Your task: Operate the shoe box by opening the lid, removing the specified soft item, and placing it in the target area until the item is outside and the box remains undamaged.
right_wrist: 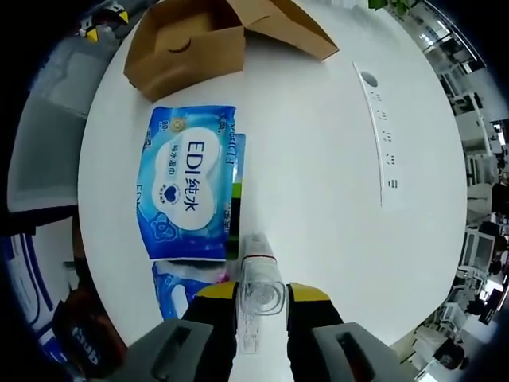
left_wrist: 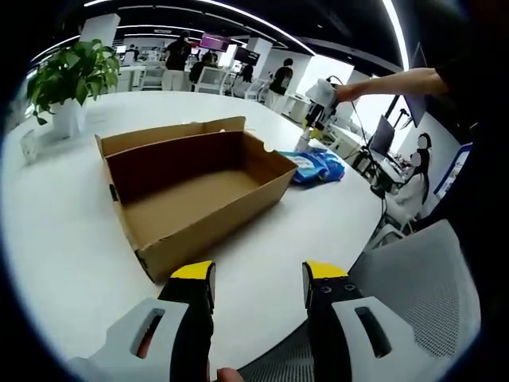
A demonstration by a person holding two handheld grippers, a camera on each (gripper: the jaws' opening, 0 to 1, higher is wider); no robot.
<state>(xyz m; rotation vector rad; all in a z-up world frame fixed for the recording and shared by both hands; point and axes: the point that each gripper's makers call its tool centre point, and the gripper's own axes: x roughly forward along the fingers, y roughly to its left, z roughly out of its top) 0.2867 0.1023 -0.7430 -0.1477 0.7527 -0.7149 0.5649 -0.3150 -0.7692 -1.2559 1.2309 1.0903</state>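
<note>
One broad white counter (left_wrist: 64,263) carries everything, with wide bare surface on the near side of the shoe box and a curved edge close below the left gripper (left_wrist: 258,282), whose yellow-tipped fingers (left_wrist: 195,272) stand apart with nothing between them. The open cardboard shoe box (left_wrist: 199,199) sits mid-counter, lid folded back, its inside showing bare. Beyond its far corner lie the blue wipes packs (right_wrist: 187,179), flat on the counter near its edge and just outside the box; the top pack reads "EDI" with Chinese characters. A potted plant (left_wrist: 67,76) stands at the far left. The right gripper (right_wrist: 261,298) hangs over the packs, its fingers clamped on a clear plastic bottle (right_wrist: 258,298).
</note>
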